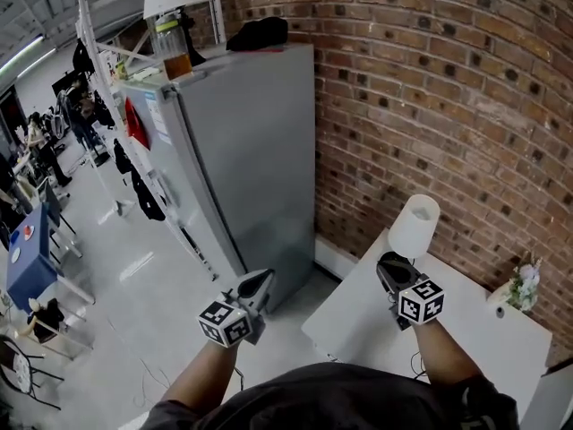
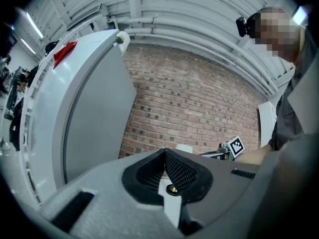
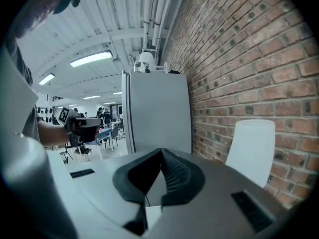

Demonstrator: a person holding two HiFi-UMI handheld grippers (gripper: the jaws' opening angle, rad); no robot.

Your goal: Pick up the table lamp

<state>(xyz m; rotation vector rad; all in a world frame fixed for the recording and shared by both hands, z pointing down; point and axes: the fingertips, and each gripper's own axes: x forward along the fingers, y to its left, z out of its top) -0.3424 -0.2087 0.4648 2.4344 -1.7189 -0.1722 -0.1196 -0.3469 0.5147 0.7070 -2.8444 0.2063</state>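
Observation:
The table lamp (image 1: pixel 414 226) has a white shade and stands at the far left corner of a white table (image 1: pixel 483 330), close to the brick wall. My right gripper (image 1: pixel 385 262) hovers just in front of the lamp and a little left of it, jaws shut and empty. In the right gripper view the shade (image 3: pixel 251 151) rises to the right of the closed tips (image 3: pixel 160 151). My left gripper (image 1: pixel 266 277) hangs over the floor left of the table, shut with nothing in it (image 2: pixel 165 151).
A tall grey fridge (image 1: pixel 242 150) stands left of the table against the brick wall (image 1: pixel 430 88), with a jar (image 1: pixel 174 47) and a black item (image 1: pixel 260 32) on top. A small potted plant (image 1: pixel 521 287) sits at the table's right. Chairs and people are far left.

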